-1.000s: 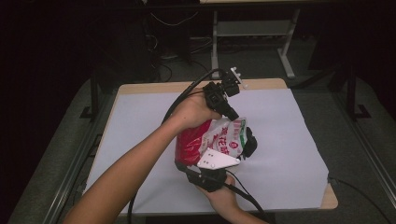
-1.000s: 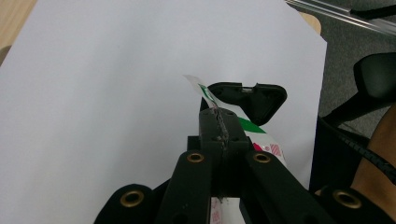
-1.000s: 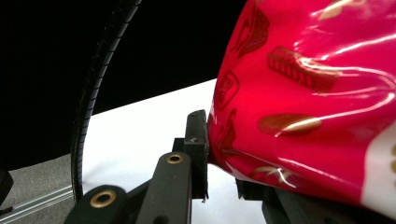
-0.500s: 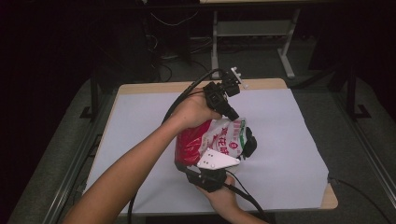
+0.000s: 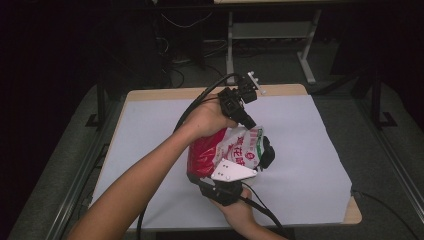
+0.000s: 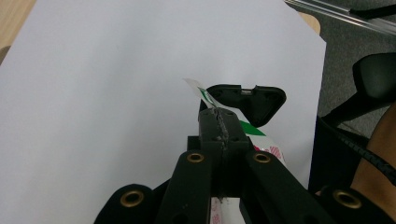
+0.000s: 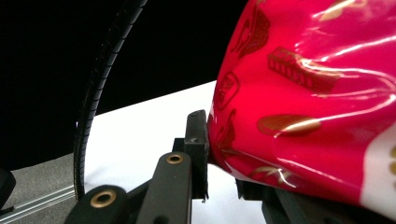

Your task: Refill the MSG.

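The bag (image 5: 227,150), a red and white snack pouch with a green-edged seal, is held up over the middle of the table (image 5: 310,165), between the two hands. Its long axis runs roughly from the near-left, where the red body bulges, toward the far-right, where the white printed face and the flat sealed edge point.

The left hand-held gripper (image 5: 250,122) comes onto it from the far side and is clamped tight on that thin sealed edge; in the left gripper view its jaws meet with only the strip of white-and-green film (image 6: 198,91) sticking out beyond them. The right hand-held gripper (image 5: 222,187) sits on the near side, below the bag, with the hand (image 5: 240,210) under it. Its jaws are closed on the red lower part: in the right gripper view one pad (image 7: 196,140) presses into the glossy red film (image 7: 317,93) while the other is mostly hidden behind the bulge.

So the bag lies straight between the two grippers, seal end nearer the left, body end nearer the right. Any opening pull would likely run along this axis, with the grippers moving apart.
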`<state>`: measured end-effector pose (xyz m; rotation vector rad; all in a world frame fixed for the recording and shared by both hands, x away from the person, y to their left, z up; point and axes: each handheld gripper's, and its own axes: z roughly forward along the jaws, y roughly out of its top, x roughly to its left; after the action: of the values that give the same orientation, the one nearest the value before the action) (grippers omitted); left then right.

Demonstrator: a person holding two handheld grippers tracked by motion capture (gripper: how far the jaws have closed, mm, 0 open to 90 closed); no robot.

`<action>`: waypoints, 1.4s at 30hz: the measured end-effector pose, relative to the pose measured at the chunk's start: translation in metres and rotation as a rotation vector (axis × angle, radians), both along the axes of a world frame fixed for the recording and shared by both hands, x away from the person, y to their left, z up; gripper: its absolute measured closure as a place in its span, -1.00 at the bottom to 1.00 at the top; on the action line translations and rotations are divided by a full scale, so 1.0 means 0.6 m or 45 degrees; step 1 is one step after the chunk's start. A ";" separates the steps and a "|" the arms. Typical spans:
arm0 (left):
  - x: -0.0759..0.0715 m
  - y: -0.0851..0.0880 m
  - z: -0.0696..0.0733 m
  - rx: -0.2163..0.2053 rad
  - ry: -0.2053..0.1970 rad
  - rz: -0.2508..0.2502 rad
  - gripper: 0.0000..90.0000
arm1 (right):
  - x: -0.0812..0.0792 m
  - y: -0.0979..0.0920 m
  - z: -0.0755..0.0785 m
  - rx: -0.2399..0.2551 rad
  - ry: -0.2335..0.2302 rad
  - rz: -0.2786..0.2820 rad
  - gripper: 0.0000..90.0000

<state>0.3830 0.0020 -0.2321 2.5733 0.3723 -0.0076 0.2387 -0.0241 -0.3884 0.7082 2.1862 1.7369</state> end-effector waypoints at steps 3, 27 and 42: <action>0.000 0.000 0.000 -0.002 0.001 0.000 1.00 | 0.000 0.000 0.000 -0.002 0.001 -0.001 0.71; 0.000 0.000 0.000 -0.002 -0.001 0.001 1.00 | 0.000 0.000 0.000 -0.004 -0.003 0.001 0.71; 0.000 -0.001 -0.001 0.008 0.002 0.002 1.00 | -0.001 0.001 0.002 0.004 -0.002 0.012 0.71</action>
<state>0.3832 0.0012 -0.2330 2.5796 0.3754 -0.0085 0.2381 -0.0234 -0.3872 0.6985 2.1895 1.7450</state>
